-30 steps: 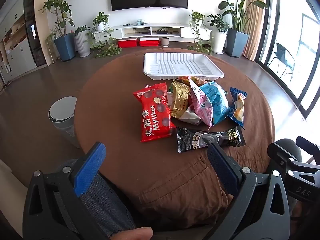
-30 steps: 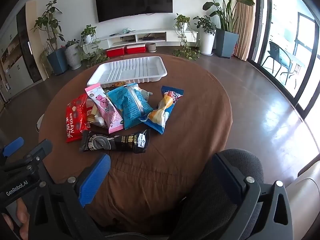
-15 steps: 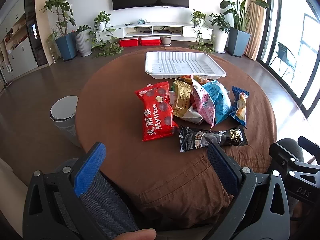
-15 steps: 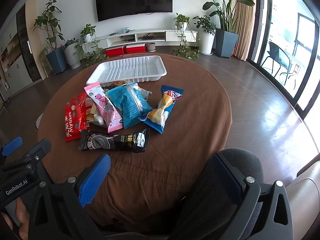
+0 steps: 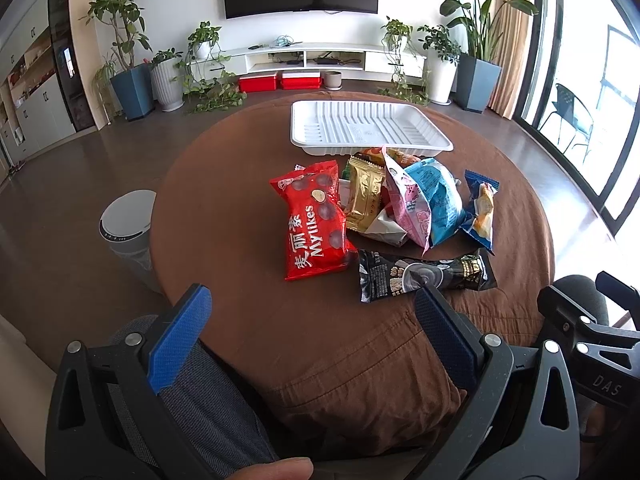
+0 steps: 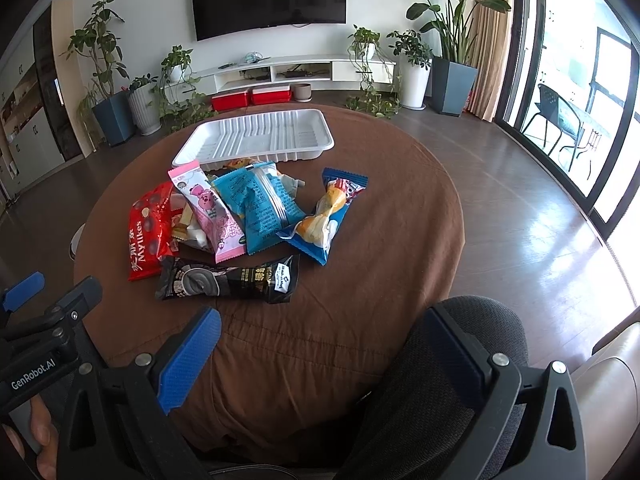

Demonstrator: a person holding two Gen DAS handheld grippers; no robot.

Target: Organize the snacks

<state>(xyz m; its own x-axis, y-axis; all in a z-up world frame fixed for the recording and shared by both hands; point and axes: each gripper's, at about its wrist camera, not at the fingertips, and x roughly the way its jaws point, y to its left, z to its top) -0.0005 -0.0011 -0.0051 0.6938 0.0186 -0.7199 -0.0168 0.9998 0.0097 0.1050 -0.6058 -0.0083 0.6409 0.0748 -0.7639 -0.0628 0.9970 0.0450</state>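
Note:
A pile of snack packets lies mid-table: a red Mylikes bag (image 5: 316, 220) (image 6: 150, 232), a gold packet (image 5: 364, 196), a pink packet (image 5: 408, 204) (image 6: 210, 208), a light blue bag (image 5: 438, 196) (image 6: 262, 204), a dark blue packet (image 5: 480, 208) (image 6: 328, 216) and a black packet (image 5: 424, 276) (image 6: 228, 278) nearest me. An empty white tray (image 5: 364, 128) (image 6: 256, 138) stands behind them. My left gripper (image 5: 312, 312) and right gripper (image 6: 324, 332) are open and empty, near the table's front edge, short of the pile.
The round table has a brown cloth (image 5: 224, 208) (image 6: 400, 208). A white bin (image 5: 126, 220) stands on the floor to its left. A dark chair back (image 6: 460, 320) sits under the right gripper. Plants and a TV unit line the far wall.
Both grippers have edged slightly forward and up toward the table. The snacks and tray have not moved.

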